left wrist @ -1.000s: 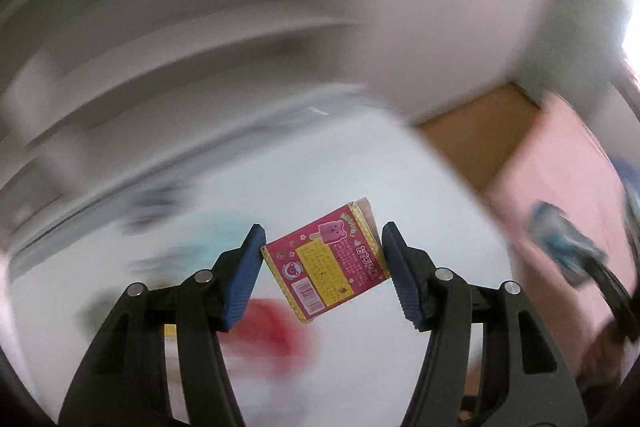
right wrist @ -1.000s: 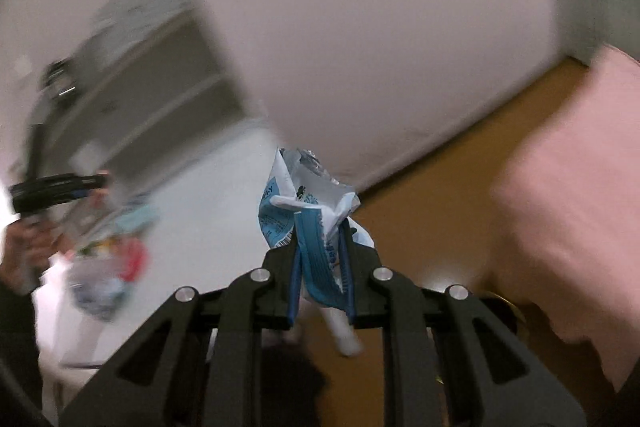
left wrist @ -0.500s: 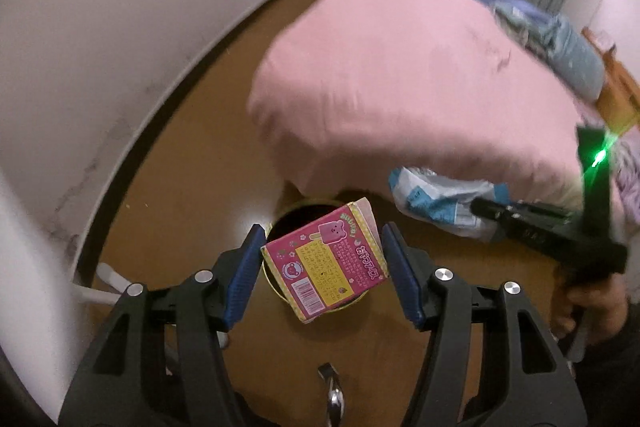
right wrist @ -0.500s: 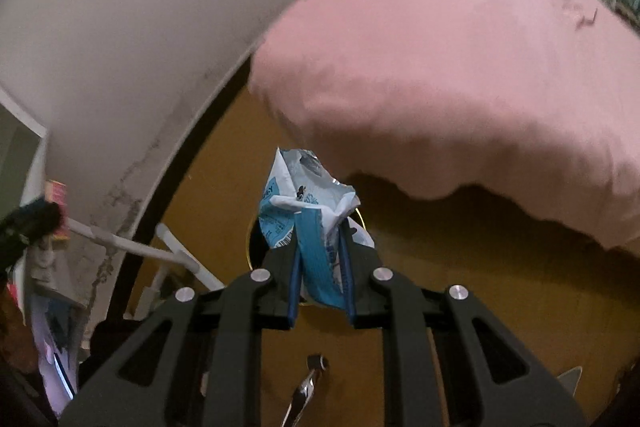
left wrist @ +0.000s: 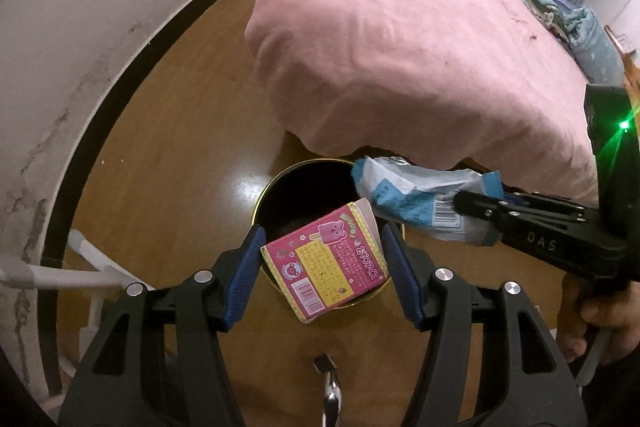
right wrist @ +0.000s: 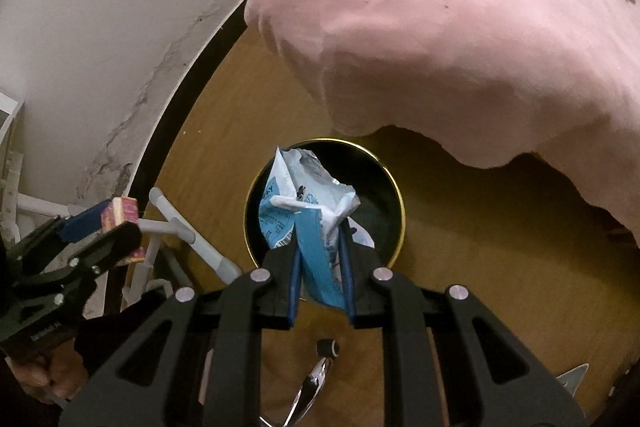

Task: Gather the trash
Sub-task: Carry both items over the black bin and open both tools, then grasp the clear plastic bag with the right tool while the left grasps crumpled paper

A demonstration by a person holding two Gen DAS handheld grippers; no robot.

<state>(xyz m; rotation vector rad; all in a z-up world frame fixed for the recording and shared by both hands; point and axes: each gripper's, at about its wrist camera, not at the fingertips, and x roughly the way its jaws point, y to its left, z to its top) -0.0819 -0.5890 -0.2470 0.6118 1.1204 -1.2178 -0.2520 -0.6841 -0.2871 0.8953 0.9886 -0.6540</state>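
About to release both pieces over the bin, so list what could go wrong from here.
1. The pink box is clamped tilted in the left gripper, partly over the near rim of the trash can; dropped now, it might clip the rim and land on the wood floor.
2. The blue wrapper in the right gripper is light and crumpled, so it may cling to the jaws or drift.
3. Both grippers crowd one opening and could bump.

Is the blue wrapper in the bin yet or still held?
Held: the right tool is shut on the blue wrapper above the bin opening.
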